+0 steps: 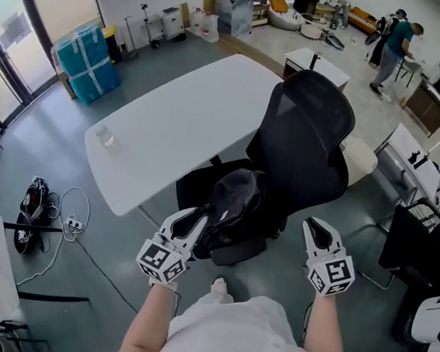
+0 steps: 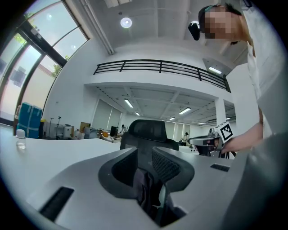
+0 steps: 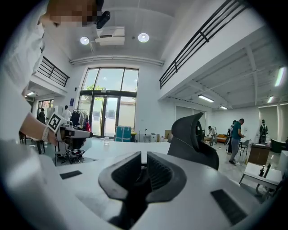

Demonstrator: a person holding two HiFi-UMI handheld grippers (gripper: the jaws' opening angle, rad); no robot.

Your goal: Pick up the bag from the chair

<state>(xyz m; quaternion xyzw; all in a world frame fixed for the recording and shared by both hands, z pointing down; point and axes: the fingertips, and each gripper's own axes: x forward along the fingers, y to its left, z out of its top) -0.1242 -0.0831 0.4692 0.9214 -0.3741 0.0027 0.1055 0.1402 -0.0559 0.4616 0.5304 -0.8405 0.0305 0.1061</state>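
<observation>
Down on the seat of the black chair (image 1: 310,134) lies the black bag (image 1: 236,204), slumped in front of the backrest. Its near edge is covered by the left gripper (image 1: 192,221), whose tips reach into the fabric. In the left gripper view the jaws are drawn partway in, with a dark, creased fold of the bag pinched between them. How much fabric is caught is hard to make out, because the fold runs down out of sight behind the gripper body. The right gripper (image 1: 320,230) hangs beside the seat, apart from the bag. Its jaws are pressed together, leaving only a thin slit with nothing in it. Beyond the chair stands the white counter (image 1: 179,120), which carries a small clear cup (image 1: 105,137) too small to read further. The person's forearms are cut off at the bottom edge of the head view.
</observation>
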